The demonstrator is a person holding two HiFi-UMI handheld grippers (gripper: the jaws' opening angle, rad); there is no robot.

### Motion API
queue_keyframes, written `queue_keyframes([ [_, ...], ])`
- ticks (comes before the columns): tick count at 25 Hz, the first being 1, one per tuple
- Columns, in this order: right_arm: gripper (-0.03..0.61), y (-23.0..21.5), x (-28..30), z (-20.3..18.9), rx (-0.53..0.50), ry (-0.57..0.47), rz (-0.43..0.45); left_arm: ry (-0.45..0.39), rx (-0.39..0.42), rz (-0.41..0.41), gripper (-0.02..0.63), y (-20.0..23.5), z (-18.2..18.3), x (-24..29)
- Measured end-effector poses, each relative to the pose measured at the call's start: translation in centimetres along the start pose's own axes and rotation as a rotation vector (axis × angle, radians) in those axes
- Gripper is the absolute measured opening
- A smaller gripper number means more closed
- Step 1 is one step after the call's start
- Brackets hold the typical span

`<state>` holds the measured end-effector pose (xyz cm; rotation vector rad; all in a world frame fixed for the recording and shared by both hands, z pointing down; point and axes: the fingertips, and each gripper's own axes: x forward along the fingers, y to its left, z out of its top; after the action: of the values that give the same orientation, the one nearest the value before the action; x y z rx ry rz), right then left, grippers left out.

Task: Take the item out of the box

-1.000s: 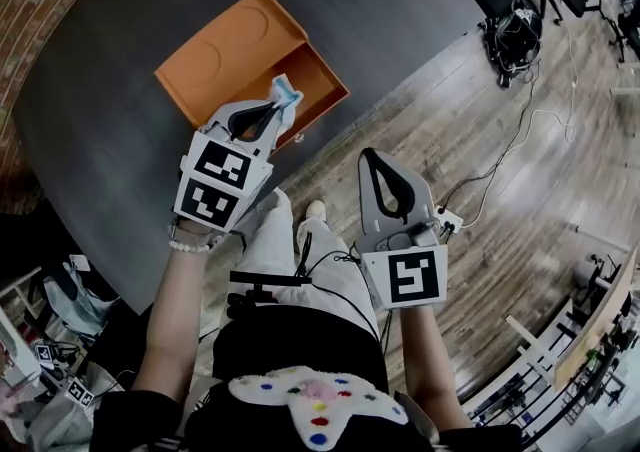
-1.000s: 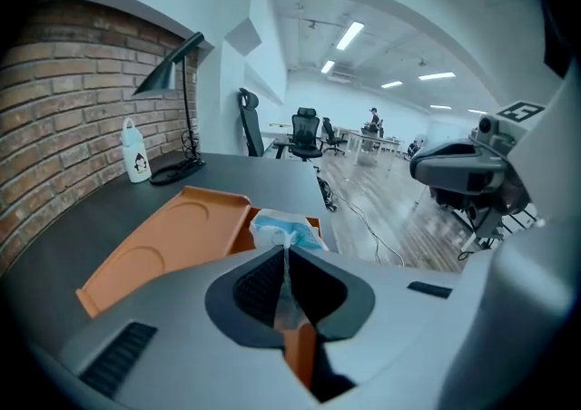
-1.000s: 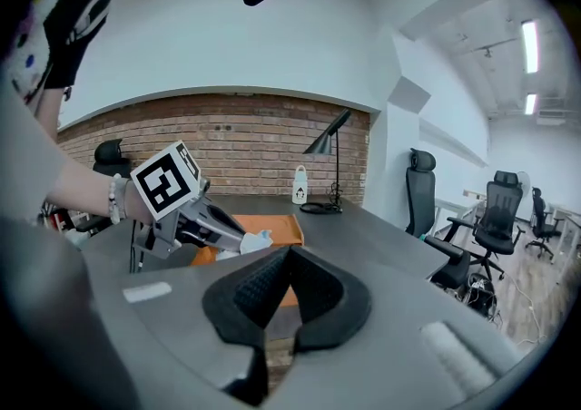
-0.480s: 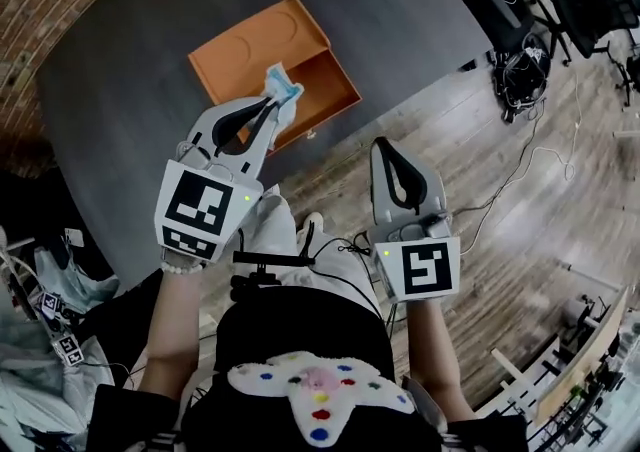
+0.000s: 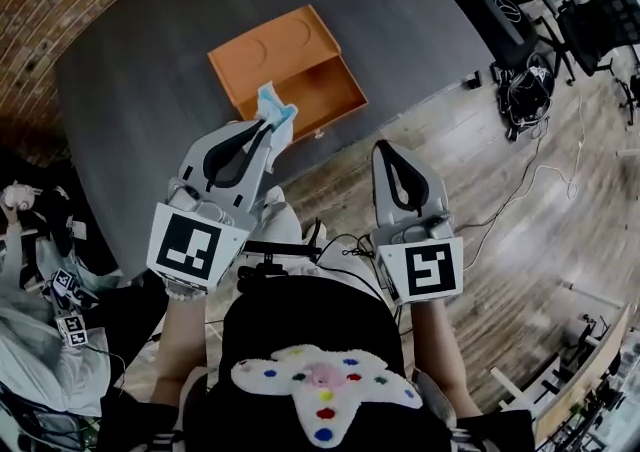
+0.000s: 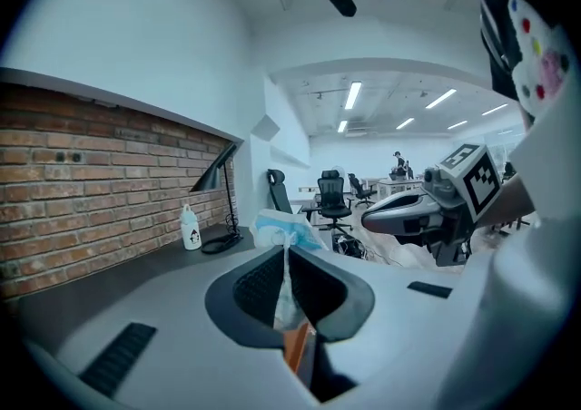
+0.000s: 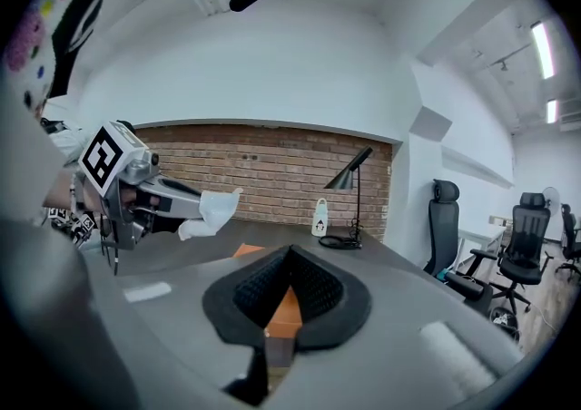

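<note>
Seen from above, the left tongs [image 5: 265, 128], pinching a crumpled white-and-blue item [image 5: 276, 110], have lifted it clear of the open orange box [image 5: 300, 52] on the counter [image 5: 130, 90] at upper centre, so removal looks done; the right tongs [image 5: 392, 152] stay pressed together, empty.

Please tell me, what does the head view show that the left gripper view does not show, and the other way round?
Only the head view: the orange box seen whole, lying open on the dark table, and the wooden floor.
Only the left gripper view: a desk lamp, a white bottle beside it, and office chairs far behind.
Both: the blue-and-white packet pinched in the jaws of the left gripper, the right gripper, and the brick wall.
</note>
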<state>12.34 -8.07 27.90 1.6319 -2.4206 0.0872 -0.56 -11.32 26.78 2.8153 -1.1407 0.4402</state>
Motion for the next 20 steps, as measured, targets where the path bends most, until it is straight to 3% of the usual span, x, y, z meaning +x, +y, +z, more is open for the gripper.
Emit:
queue_keyframes([
  [20, 0.008, 1.3, -0.5, 1.8, -0.031, -0.030, 0.012, -0.037, -0.002, 0.018, 0.018, -1.1, -0.2, -2.9],
])
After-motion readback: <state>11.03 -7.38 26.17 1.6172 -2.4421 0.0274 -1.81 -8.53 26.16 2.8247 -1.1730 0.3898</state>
